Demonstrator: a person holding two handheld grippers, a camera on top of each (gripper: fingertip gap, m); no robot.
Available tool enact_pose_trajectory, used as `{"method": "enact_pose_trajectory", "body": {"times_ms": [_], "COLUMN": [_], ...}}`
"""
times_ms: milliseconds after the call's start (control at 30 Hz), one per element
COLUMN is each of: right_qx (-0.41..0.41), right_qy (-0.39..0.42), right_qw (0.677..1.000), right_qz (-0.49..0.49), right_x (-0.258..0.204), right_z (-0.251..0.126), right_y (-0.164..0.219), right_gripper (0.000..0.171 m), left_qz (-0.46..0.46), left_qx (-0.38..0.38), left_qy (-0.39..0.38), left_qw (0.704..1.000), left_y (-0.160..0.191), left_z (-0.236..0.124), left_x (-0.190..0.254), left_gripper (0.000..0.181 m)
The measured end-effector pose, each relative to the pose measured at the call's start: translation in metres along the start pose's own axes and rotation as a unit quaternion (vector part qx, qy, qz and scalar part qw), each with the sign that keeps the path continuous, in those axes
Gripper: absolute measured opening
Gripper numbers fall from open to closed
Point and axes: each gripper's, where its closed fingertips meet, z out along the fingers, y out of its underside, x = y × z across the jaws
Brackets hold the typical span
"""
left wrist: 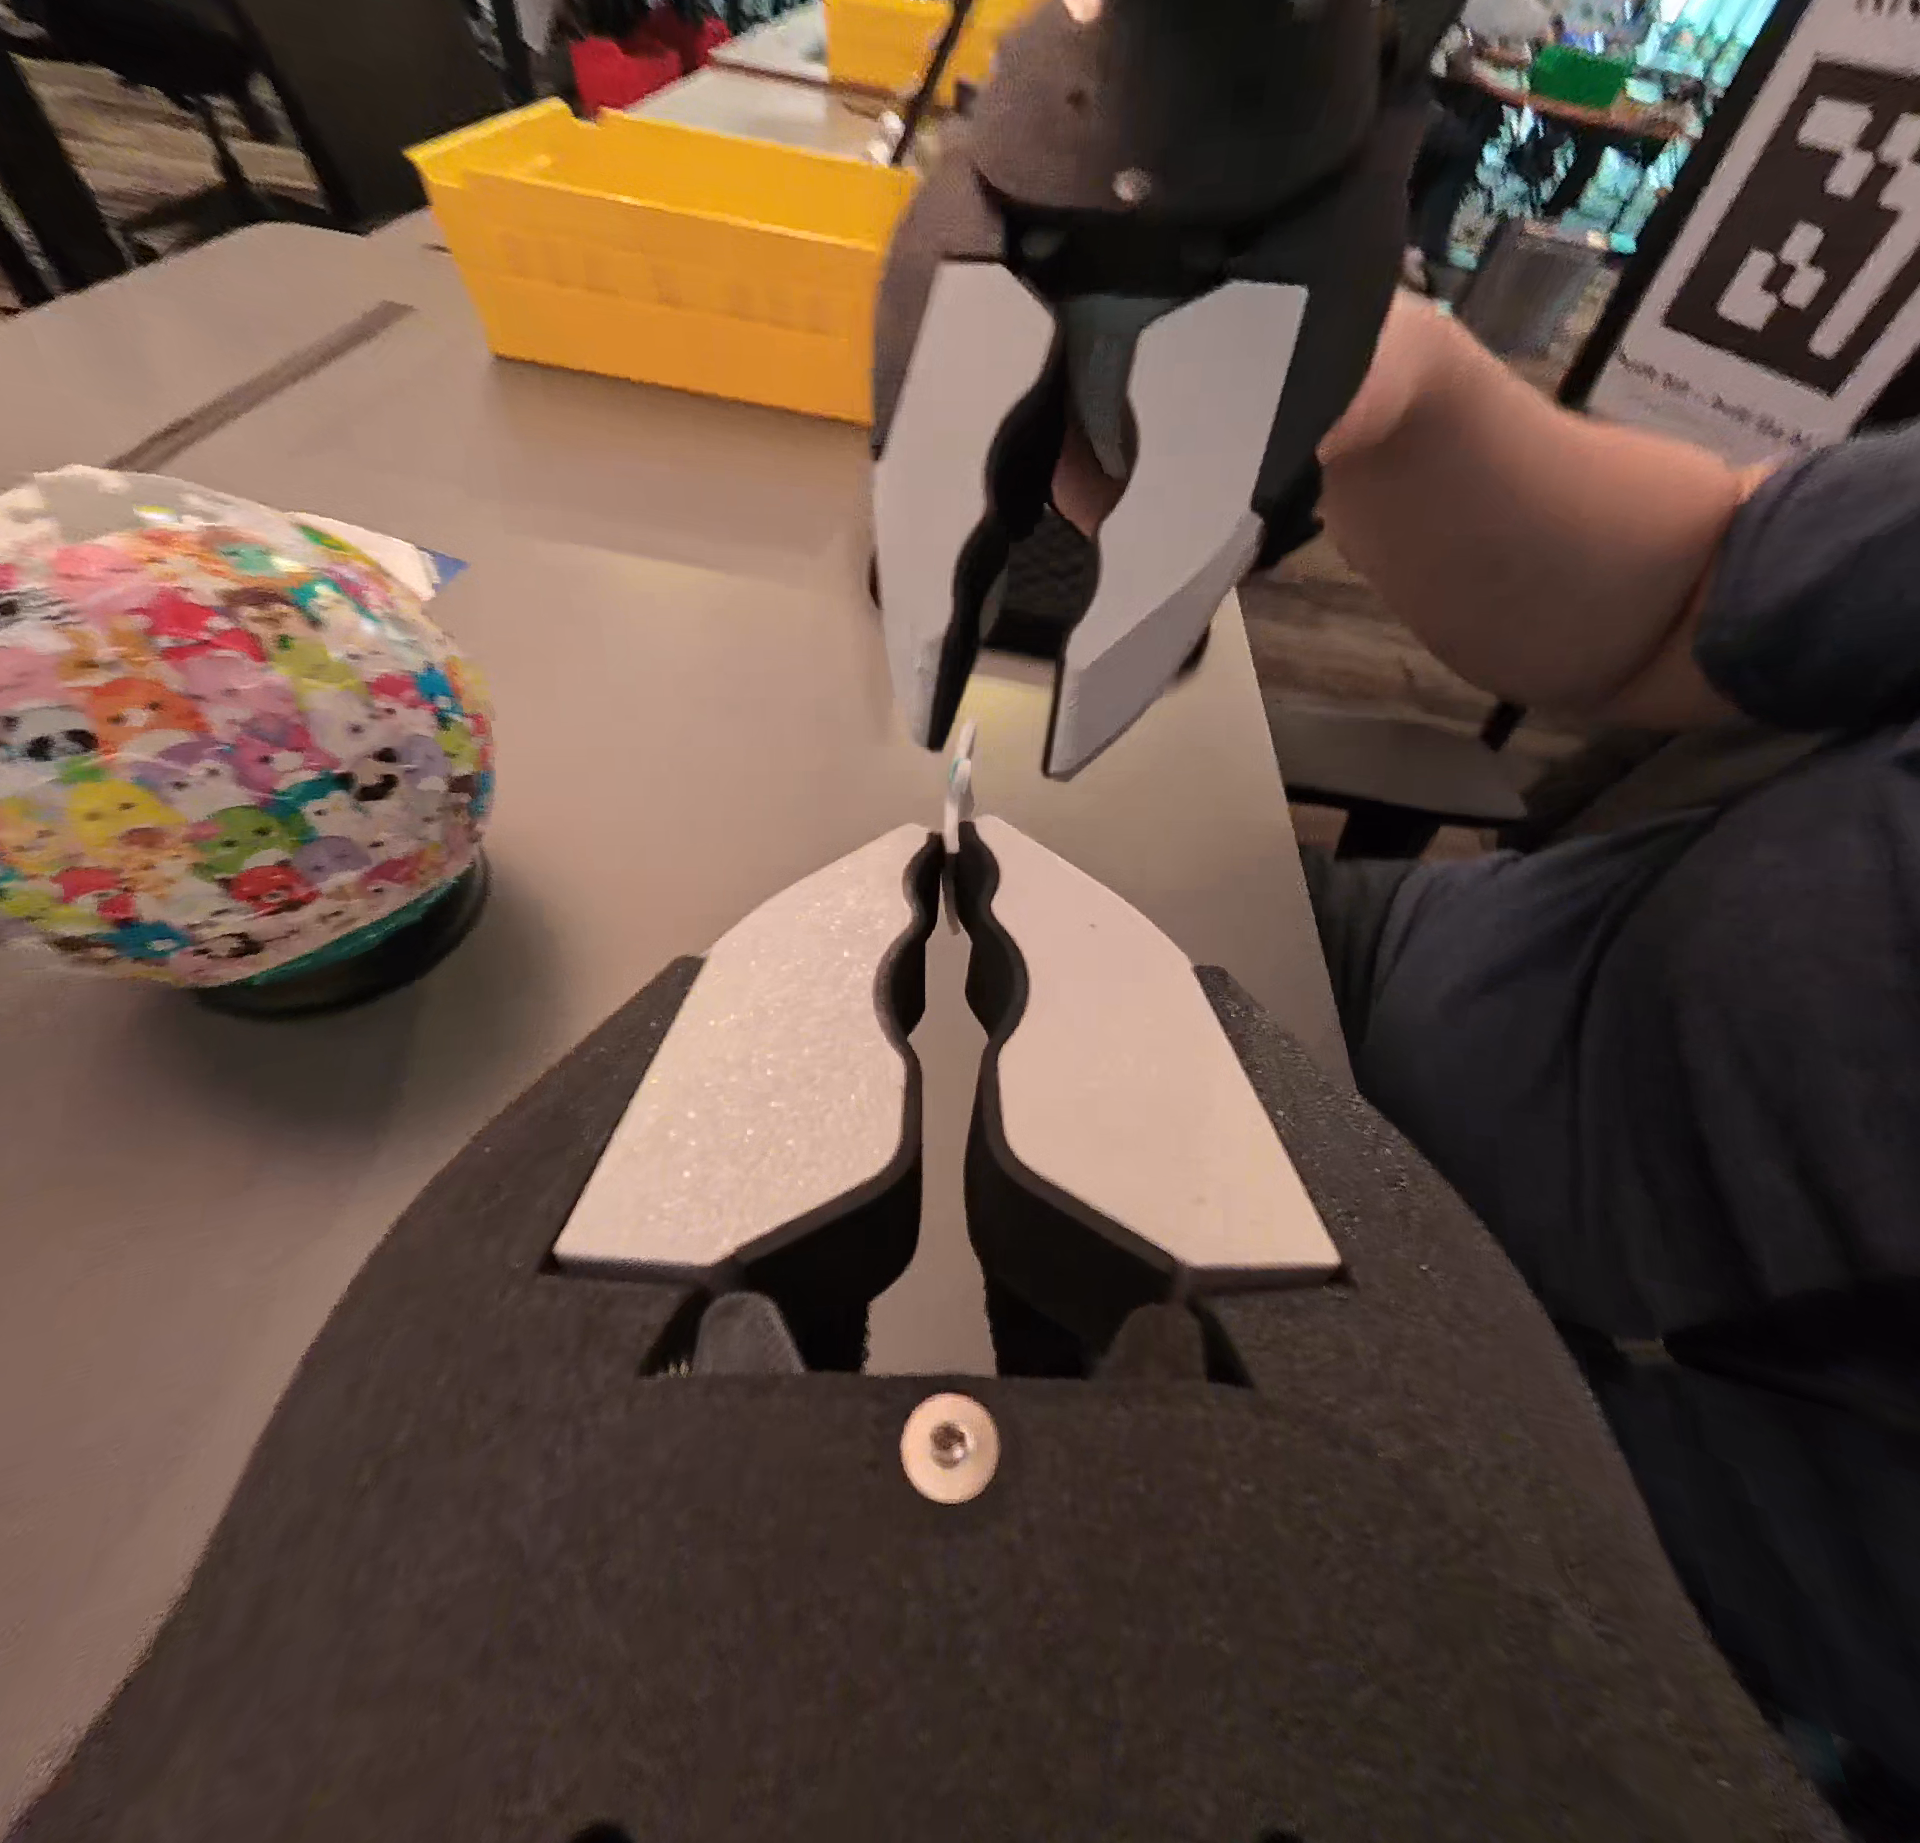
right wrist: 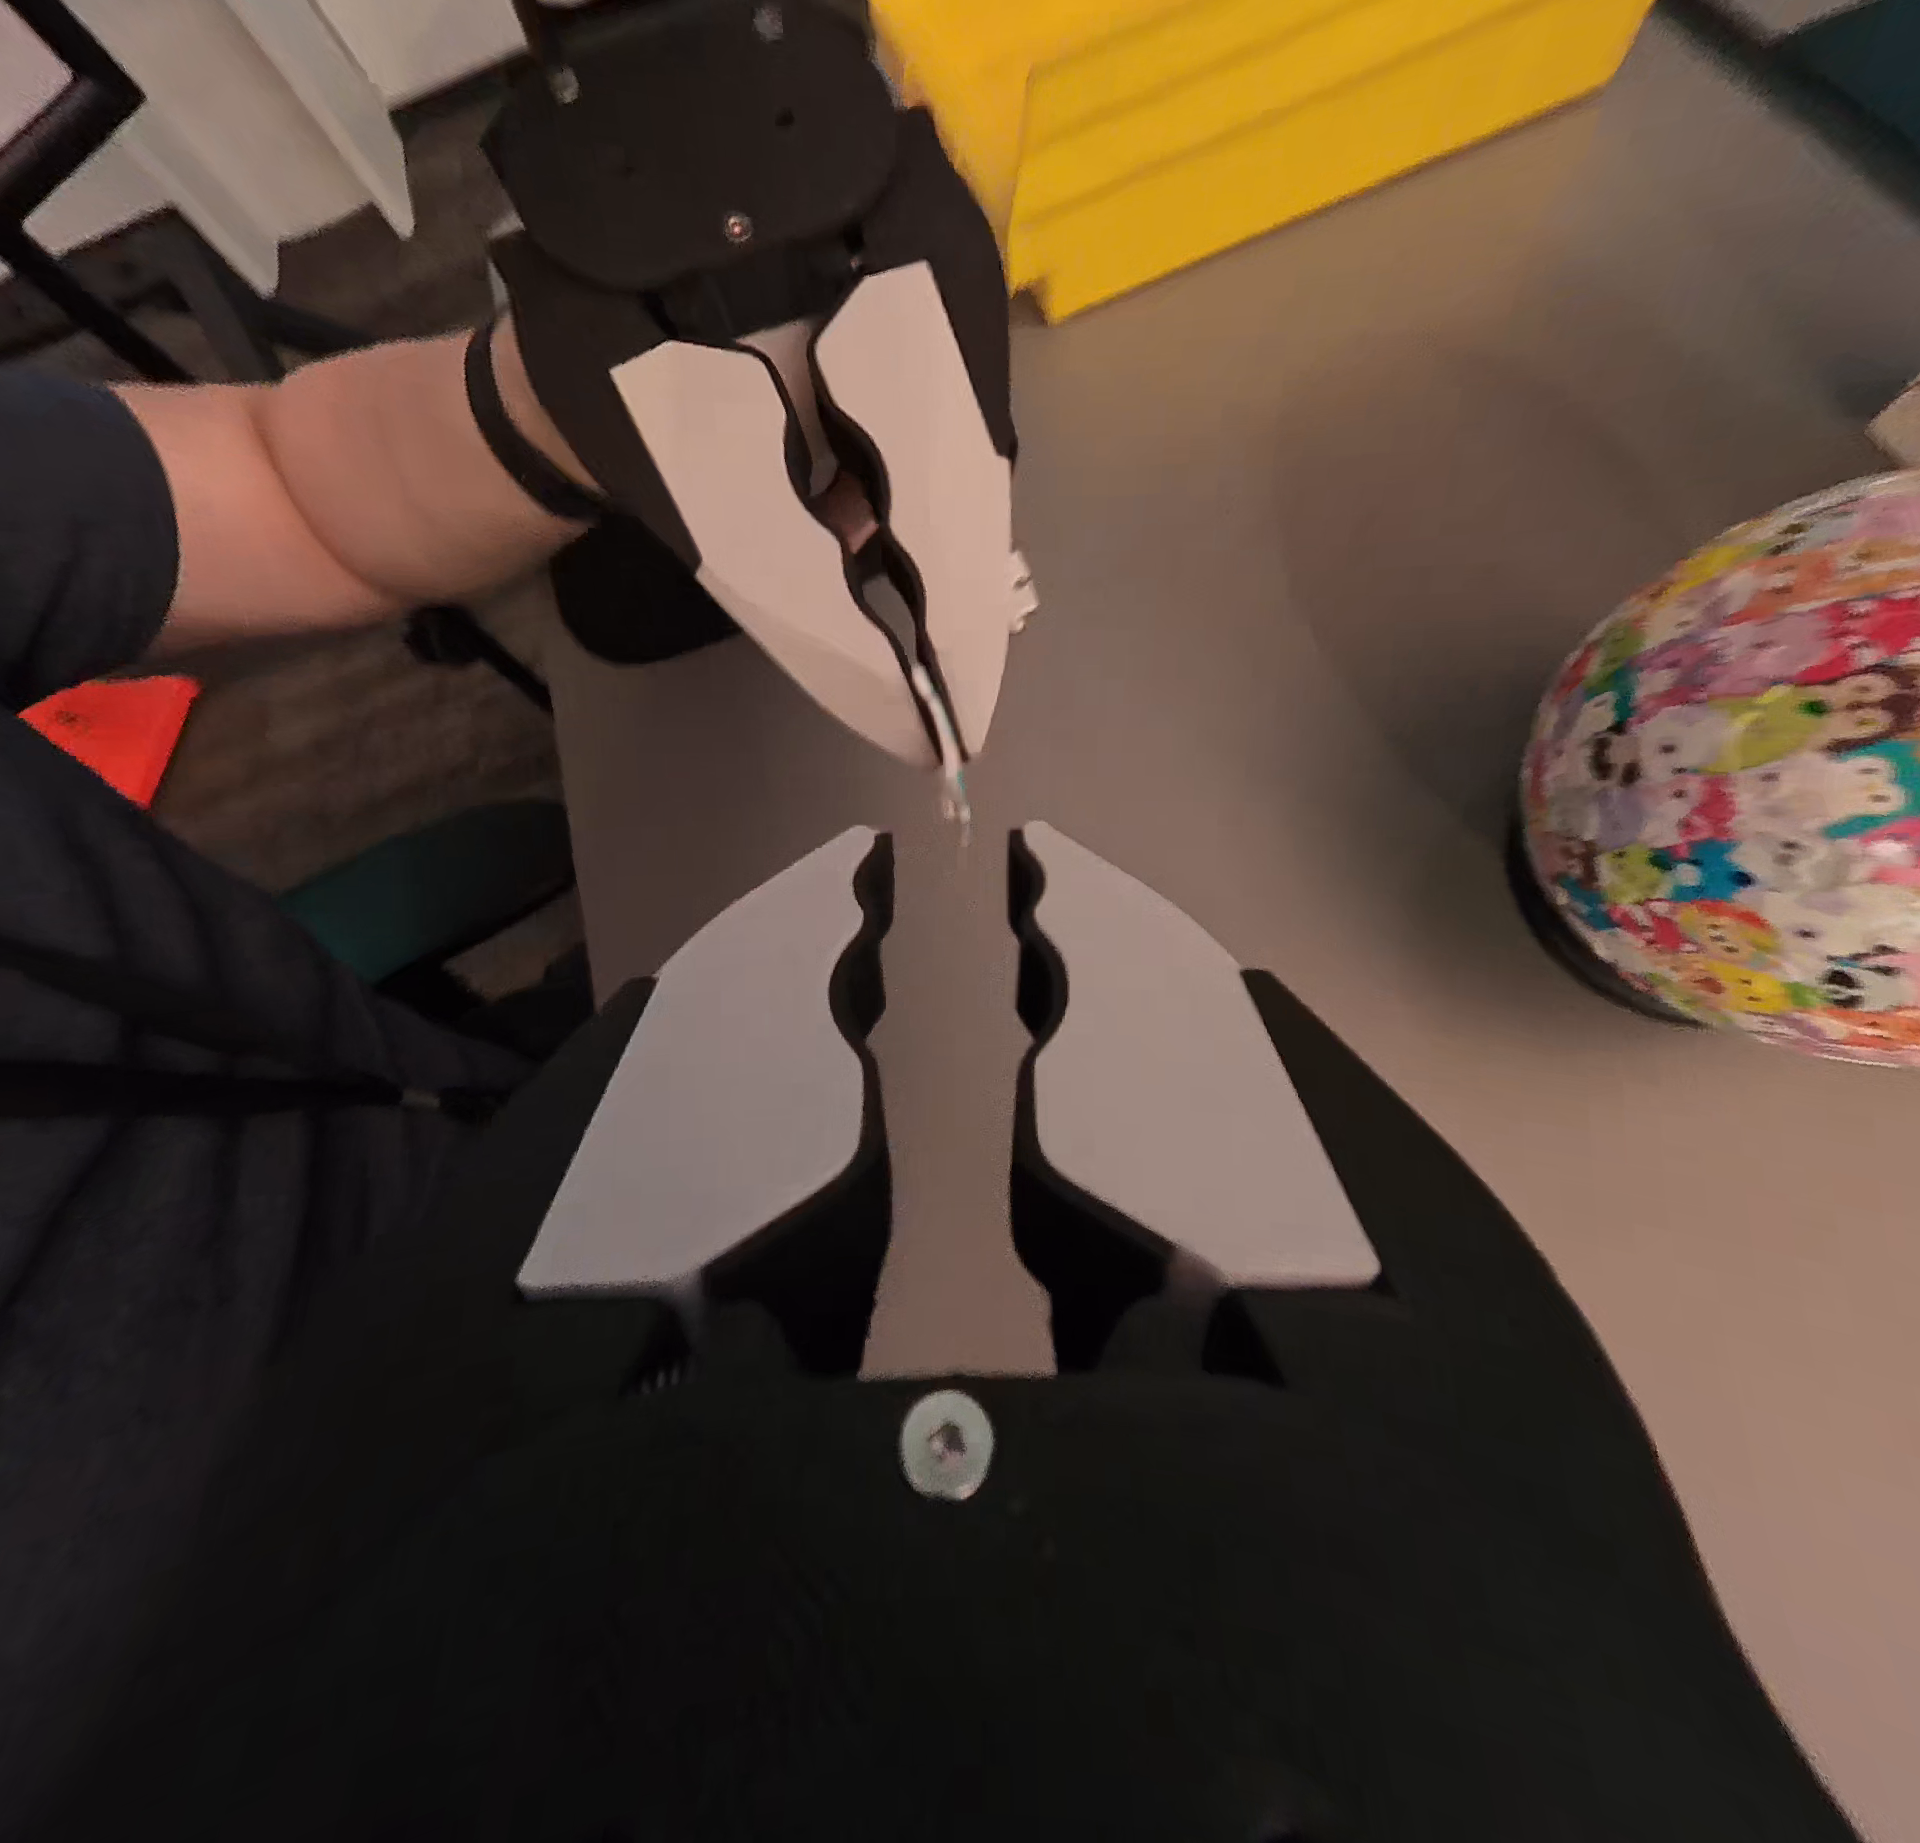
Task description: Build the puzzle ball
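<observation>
Left wrist view: a puzzle piece (left wrist: 958, 806) is pinched edge-on by the left tongs (left wrist: 954, 843), while the right tongs (left wrist: 992, 754) are spread apart just beyond it. The puzzle ball (left wrist: 223, 744) is seated on the tabletop (left wrist: 644, 567).

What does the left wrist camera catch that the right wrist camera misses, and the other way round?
Only the left wrist view shows a black-and-white marker board at far right and red bins in the background. Only the right wrist view shows an orange object on the floor at left. Both show the colourful puzzle ball on its dark stand, the yellow bin, the grey table, and the left gripper shut on a thin puzzle piece, facing the open right gripper.
</observation>
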Motion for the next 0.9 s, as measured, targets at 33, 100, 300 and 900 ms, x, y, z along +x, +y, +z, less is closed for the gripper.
{"method": "enact_pose_trajectory", "body": {"times_ms": [33,100,300,900], "right_qx": [0.028,0.100,0.288,0.288], "right_qy": [0.005,0.019,-0.003,-0.117], "right_qw": [1.000,0.995,0.956,0.940], "right_qz": [-0.003,-0.006,0.054,0.141], "right_x": [0.002,0.008,0.016,0.012], "right_z": [-0.004,-0.013,-0.015,-0.014], "right_y": [-0.003,-0.009,-0.017,-0.029], "right_gripper": [0.022,0.025,0.025,0.003], "left_qz": [-0.014,-0.044,-0.098,-0.133], "left_qx": [0.018,0.052,0.144,0.162], "left_qy": [-0.008,-0.015,-0.025,0.001], "left_qw": [1.000,0.998,0.984,0.978], "left_y": [-0.005,-0.014,-0.038,-0.036], "left_z": [-0.002,-0.007,-0.016,-0.017], "left_x": [-0.004,-0.009,-0.016,-0.014], "left_gripper": [0.002,0.002,0.002,0.006]}}
